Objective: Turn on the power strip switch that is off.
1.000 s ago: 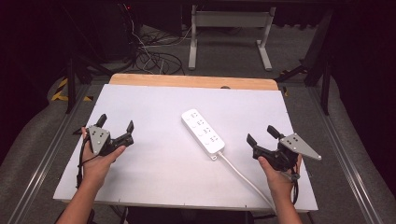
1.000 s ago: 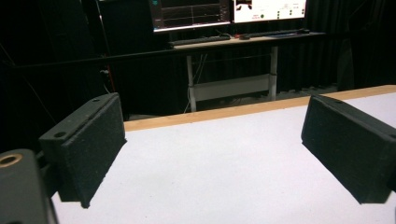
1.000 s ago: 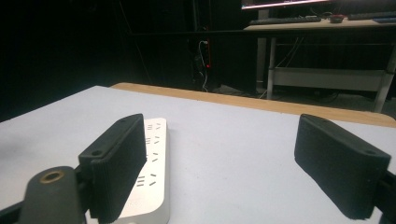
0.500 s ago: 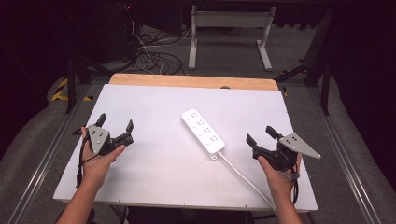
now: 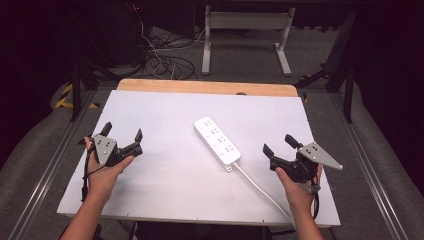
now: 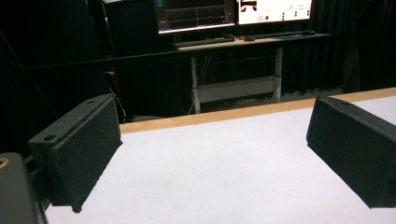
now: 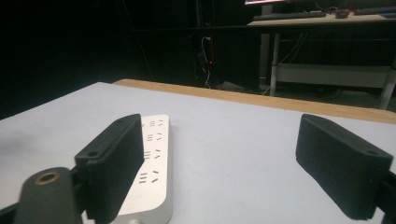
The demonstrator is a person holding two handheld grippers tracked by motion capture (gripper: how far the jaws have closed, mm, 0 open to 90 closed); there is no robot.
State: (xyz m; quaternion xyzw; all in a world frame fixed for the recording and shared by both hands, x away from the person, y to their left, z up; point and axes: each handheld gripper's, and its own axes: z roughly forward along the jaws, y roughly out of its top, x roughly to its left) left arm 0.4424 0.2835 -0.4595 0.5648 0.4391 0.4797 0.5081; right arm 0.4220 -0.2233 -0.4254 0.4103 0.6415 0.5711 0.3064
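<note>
A white power strip (image 5: pixel 217 141) lies slantwise near the middle of the white tabletop (image 5: pixel 170 190), and its white cable (image 5: pixel 260 187) runs off toward the near right edge. My left gripper (image 5: pixel 122 131) is held at the left of the table, open, with bare tabletop between its jaws (image 6: pixel 217 130). My right gripper (image 5: pixel 278 144) sits to the right of the strip, open and empty; its jaws have just been opening a little further. In the right gripper view the strip (image 7: pixel 152 163) lies partly behind the left pad (image 7: pixel 114 163) of that gripper (image 7: pixel 233 149).
A wooden strip (image 5: pixel 200 86) borders the table's far edge. Beyond it are a desk frame (image 5: pixel 245 30) and loose cables (image 5: pixel 165 62) on the dark floor. Monitors (image 6: pixel 233 11) stand on a far desk. Metal rails run along both sides of the table.
</note>
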